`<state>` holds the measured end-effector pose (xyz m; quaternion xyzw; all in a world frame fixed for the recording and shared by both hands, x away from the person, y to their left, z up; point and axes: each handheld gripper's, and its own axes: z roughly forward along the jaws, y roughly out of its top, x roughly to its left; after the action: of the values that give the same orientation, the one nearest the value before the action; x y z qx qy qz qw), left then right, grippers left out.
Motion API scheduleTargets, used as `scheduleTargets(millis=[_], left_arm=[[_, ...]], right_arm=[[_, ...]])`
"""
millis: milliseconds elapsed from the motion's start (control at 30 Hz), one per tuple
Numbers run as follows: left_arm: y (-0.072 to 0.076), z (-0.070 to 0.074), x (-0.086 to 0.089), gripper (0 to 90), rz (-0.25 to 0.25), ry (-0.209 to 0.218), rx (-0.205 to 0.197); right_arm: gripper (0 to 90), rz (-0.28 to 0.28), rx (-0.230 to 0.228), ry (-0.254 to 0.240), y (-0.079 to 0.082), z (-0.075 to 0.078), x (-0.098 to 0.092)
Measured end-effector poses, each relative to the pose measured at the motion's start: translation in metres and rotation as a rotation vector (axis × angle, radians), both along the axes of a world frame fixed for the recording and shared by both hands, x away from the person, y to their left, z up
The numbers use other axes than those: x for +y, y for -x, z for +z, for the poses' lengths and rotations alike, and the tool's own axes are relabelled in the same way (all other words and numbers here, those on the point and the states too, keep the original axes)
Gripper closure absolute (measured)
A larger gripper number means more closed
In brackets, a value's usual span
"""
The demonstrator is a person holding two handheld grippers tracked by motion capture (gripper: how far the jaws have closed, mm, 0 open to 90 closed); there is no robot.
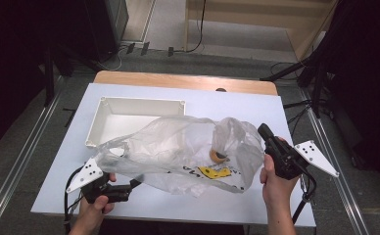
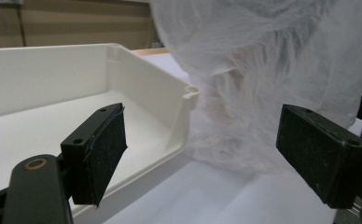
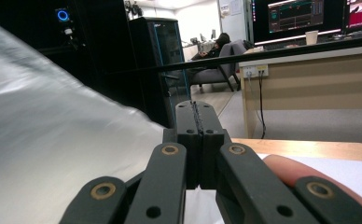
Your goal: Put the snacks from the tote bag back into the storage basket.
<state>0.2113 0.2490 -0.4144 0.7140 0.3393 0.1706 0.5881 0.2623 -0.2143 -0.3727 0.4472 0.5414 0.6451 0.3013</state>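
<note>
We saw the left gripper (image 2: 202,140) gaping wide, empty, between white tray (image 1: 129,110) and crumpled plastic bag (image 1: 188,147); the right gripper (image 3: 197,116) was closed, pinching nothing we could see.

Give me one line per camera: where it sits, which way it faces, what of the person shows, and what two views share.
High view: above the person's side, looking forward and down on the table; both forearms, left gripper, right gripper.
Left gripper view: between open jaws toward the white tray and plastic bag.
Right gripper view: along closed jaws, bag beside them, toward the room; a fingertip.
Shared: the bag.
</note>
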Motion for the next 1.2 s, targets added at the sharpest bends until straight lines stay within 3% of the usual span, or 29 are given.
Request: scheduleTargets(millis=[133,233,300,367,400,500,533,733,967,1067,1167,1200], left_arm=[[0.003,0.006,-0.014,16.3,-0.055,0.037,-0.034],[0.001,0.013,-0.026,17.0,-0.082,0.032,-0.054],[-0.003,0.021,-0.036,26.2,-0.088,0.041,-0.068],[-0.008,0.029,-0.046,27.9,-0.089,0.040,-0.064],[-0.013,0.034,-0.056,39.4,-0.082,0.022,-0.048],[-0.018,0.037,-0.067,57.7,-0.097,0.003,-0.037],[-0.023,0.038,-0.077,64.9,-0.129,-0.011,-0.021],[-0.038,0.033,-0.094,82.7,-0.178,-0.022,0.042],[-0.053,0.030,-0.097,90.0,-0.145,-0.020,0.078],[-0.062,0.028,-0.096,90.0,-0.102,-0.038,0.090],[-0.070,0.028,-0.094,90.0,-0.071,-0.035,0.103],[-0.075,0.029,-0.094,90.0,-0.051,-0.037,0.105]], right_arm=[[90.0,-0.002,0.004,-0.009,-0.001,-0.001,-0.002],[90.0,-0.004,0.006,-0.010,0.000,0.000,-0.002],[90.0,-0.006,0.004,-0.005,0.003,0.002,-0.004],[89.9,-0.009,0.008,0.001,0.006,0.004,-0.006],[88.5,-0.009,0.008,-0.003,0.010,0.005,-0.009],[86.7,-0.009,0.005,0.008,0.015,0.007,-0.012],[84.0,-0.010,0.005,0.030,0.020,0.007,-0.015],[72.6,-0.010,0.015,0.029,0.036,0.006,-0.029],[57.0,-0.008,0.012,0.022,0.054,0.013,-0.040],[53.5,-0.058,0.021,0.079,0.064,0.020,-0.036],[51.3,-0.038,0.013,0.082,0.072,0.024,-0.032],[49.2,-0.007,0.011,0.067,0.075,0.025,-0.030]])
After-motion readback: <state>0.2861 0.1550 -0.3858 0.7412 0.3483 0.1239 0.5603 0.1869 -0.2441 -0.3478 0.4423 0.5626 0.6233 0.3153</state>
